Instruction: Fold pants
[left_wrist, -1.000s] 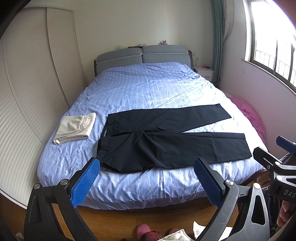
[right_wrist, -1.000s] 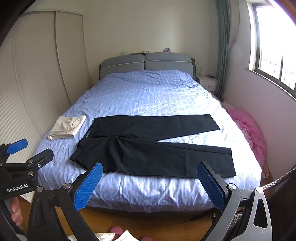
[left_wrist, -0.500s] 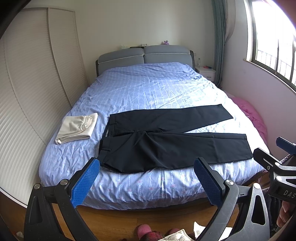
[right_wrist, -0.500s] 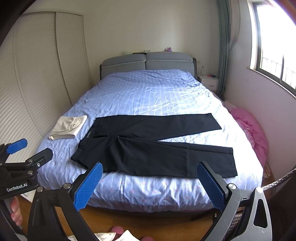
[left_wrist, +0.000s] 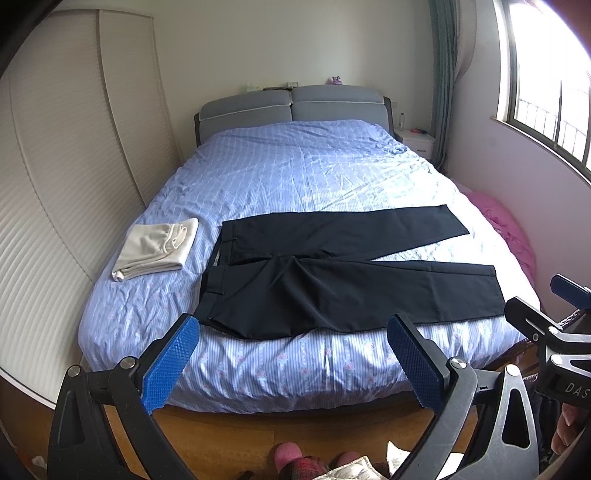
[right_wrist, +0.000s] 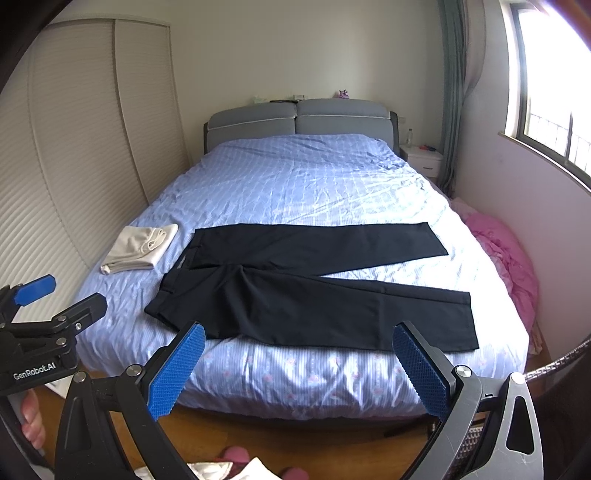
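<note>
The left hand-held gripper (left_wrist: 291, 354) and the right hand-held gripper (right_wrist: 297, 358) both gape wide and empty above the wooden floor (left_wrist: 236, 439), short of the bed (left_wrist: 295, 373). The black pants (left_wrist: 332, 280) lie flat across its near end, legs splayed rightward, beside a folded cream garment (left_wrist: 155, 249).

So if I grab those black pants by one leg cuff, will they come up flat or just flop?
The black pants lie thin and flat on the bed, so they will probably drape limply from a single grip. The smooth weave looks fairly light and might slide easily across the sheet. The other leg would likely trail behind.
</note>
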